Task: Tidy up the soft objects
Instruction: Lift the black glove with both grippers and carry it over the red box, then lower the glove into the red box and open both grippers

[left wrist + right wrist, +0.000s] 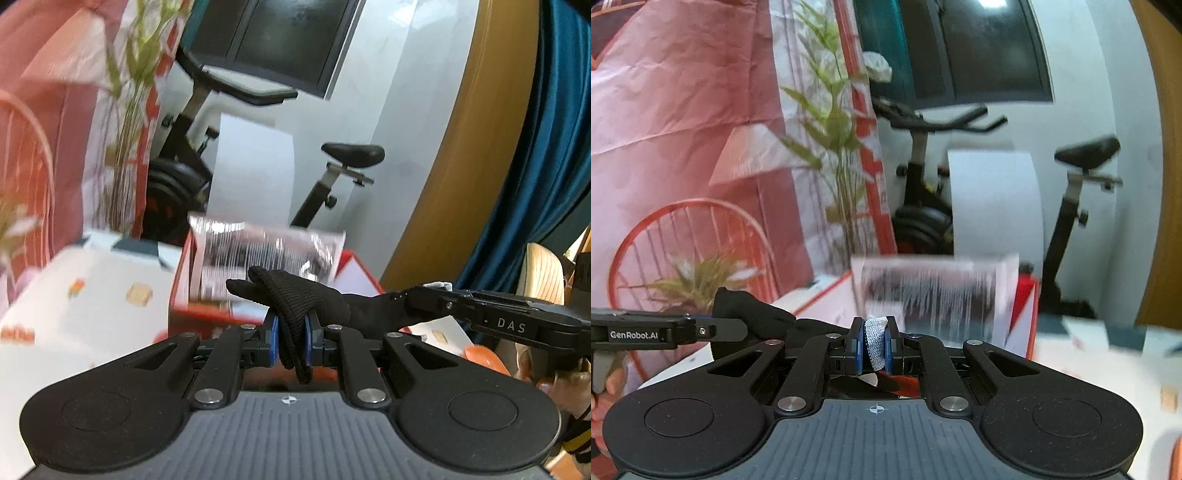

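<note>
My left gripper [291, 341] is shut on the finger end of a black knit glove [295, 299], held in the air above the table. The glove stretches right to my right gripper [410, 302], which grips its other end. In the right wrist view my right gripper [875, 345] is shut on a white-grey mesh tag [875, 341] at the glove's cuff. The glove [753, 314] runs left to the left gripper [709, 328]. A red box [183, 280] with a silvery bag [266, 254] in it stands just beyond the glove.
The table has a white patterned cloth [92, 295]. An exercise bike [325, 177] stands behind against a white wall. A green plant [831, 122], a red wire chair [690, 236] and pink paper lie left. A blue curtain [546, 147] hangs right.
</note>
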Demonstrator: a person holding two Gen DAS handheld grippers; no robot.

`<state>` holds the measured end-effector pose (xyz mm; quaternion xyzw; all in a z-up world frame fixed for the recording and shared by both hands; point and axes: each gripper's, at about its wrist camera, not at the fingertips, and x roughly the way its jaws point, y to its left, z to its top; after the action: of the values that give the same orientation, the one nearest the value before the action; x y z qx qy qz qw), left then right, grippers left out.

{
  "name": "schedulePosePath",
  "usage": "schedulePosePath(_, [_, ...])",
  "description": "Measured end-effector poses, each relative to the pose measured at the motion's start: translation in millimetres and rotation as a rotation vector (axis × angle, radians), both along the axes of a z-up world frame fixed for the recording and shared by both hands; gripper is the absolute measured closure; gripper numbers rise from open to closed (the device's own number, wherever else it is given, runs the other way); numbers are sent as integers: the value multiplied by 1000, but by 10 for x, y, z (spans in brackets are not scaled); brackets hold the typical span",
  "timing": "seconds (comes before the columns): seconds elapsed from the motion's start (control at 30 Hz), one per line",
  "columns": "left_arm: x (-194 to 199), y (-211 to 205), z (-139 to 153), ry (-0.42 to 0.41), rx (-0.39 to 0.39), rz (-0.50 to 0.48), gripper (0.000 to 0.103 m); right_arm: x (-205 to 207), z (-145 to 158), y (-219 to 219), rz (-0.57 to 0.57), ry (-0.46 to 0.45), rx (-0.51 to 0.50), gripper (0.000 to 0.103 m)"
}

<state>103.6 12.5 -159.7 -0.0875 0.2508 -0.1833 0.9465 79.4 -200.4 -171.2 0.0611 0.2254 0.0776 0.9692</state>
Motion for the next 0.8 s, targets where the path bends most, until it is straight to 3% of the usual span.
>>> schedulePosePath(0.17, [490,-51,59,16,26,-23,88,453,107,-88,-12,-24,-55,93])
schedulePosePath(0.3, [871,-61,-57,89,46,-23,88,823,-21,-182,-25,17,-69,93])
schedulePosePath(0.5, [1252,-50,-287,193,76,-31,88,1193,-412,-305,-53,133,-21,93])
schedulePosePath(0.63, [1342,-71,-364,204,135,-61,88,1289,-647,-420,-80,204,78,93])
schedulePosePath(0.8, [1427,-76,-453,227,156,-80,88,1350,-815,-475,-98,249,90,93])
